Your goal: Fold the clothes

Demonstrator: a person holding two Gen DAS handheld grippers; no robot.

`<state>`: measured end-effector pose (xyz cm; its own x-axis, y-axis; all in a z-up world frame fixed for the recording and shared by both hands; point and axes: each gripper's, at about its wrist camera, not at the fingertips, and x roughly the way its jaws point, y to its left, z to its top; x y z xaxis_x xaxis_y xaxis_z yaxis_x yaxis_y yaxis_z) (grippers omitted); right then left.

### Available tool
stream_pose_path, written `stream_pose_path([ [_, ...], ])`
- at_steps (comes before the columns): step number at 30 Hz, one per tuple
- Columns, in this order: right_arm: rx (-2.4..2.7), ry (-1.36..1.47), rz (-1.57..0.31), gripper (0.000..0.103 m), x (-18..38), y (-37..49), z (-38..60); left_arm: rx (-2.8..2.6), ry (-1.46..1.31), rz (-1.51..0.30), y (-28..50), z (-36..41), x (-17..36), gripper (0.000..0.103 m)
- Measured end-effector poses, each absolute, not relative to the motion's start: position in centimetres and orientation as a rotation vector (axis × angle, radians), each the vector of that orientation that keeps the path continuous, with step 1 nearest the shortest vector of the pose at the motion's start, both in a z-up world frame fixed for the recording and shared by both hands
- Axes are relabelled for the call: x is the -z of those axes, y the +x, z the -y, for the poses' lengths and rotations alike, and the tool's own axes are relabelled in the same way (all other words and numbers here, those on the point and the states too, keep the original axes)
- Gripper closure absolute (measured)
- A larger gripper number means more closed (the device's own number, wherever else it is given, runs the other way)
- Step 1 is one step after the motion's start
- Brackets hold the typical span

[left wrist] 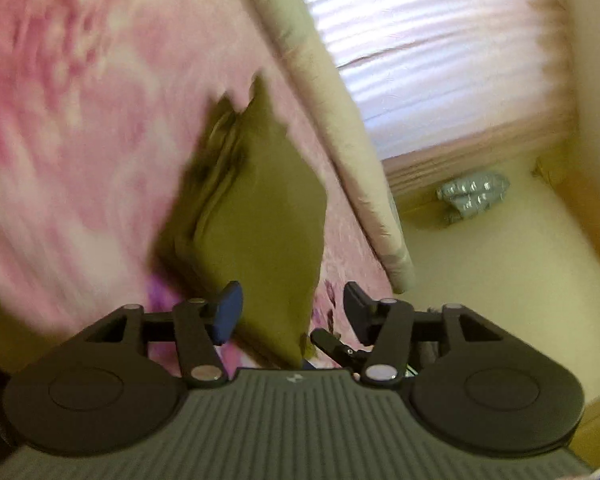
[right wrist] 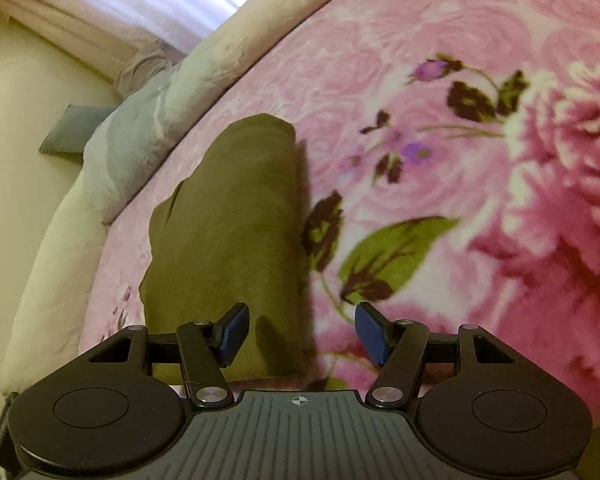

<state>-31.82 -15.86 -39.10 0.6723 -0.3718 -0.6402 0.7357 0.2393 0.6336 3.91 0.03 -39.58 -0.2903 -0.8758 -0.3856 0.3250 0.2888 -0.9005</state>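
Note:
An olive-green garment [left wrist: 256,216] lies folded into a narrow stack on the pink floral blanket [left wrist: 80,128]. In the left wrist view, which is motion-blurred, my left gripper [left wrist: 294,312] is open above the garment's near end, with nothing between its fingers. In the right wrist view the same olive garment [right wrist: 228,240] runs lengthwise away from the camera. My right gripper [right wrist: 300,332] hangs open over its near right edge, its blue pads [right wrist: 234,334] apart and holding nothing. Part of the other gripper's black finger shows low in the left wrist view.
The pink blanket [right wrist: 440,120] covers a bed with a pale quilt [right wrist: 148,128] rolled along its edge. Beyond the edge are cream floor [left wrist: 500,260], a grey bundle [left wrist: 474,194], a grey cushion [right wrist: 76,128] and a curtained window [left wrist: 420,40].

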Motion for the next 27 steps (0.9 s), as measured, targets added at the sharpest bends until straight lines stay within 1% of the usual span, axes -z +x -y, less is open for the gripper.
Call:
stream_pose_path([
  [3,0.792,1.118,-0.373,0.041,39.2,-33.0,16.0,1.191,-0.567,-1.482,2.5,1.5,41.8,0.054],
  [8,0.802,1.171,-0.335,0.041,39.2,-35.0,16.2,1.12,-0.55,-1.422,1.2,3.4,41.6,0.056],
  [10,0.806,1.192,-0.319,0.041,39.3,-35.8,16.3,1.093,-0.537,-1.405,0.9,4.2,41.4,0.062],
  [12,0.811,1.203,-0.307,0.041,39.3,-36.2,16.4,1.06,-0.529,-1.402,0.8,4.7,41.3,0.072],
  [13,0.812,1.203,-0.306,0.041,39.3,-36.2,16.5,1.047,-0.521,-1.407,0.9,5.0,41.5,0.089],
  [14,0.811,1.202,-0.307,0.041,39.3,-36.2,16.6,1.044,-0.522,-1.416,1.2,5.1,41.6,0.093],
  [16,0.808,1.199,-0.31,0.041,39.2,-36.2,16.7,1.058,-0.518,-1.42,1.8,5.2,41.4,0.095],
  [19,0.798,1.189,-0.321,0.041,39.2,-36.1,16.9,1.128,-0.493,-1.354,3.3,4.4,39.1,0.097],
  [23,0.763,1.196,-0.33,0.041,39.3,-35.8,17.2,1.13,-0.473,-1.277,7.5,2.0,36.5,0.097],
  [25,0.737,1.202,-0.343,0.041,39.5,-35.4,17.6,1.101,-0.464,-1.261,9.5,0.8,36.6,0.096],
  [27,0.716,1.202,-0.35,0.041,39.7,-34.8,18.3,1.067,-0.503,-1.299,10.9,-0.1,37.7,0.093],
])
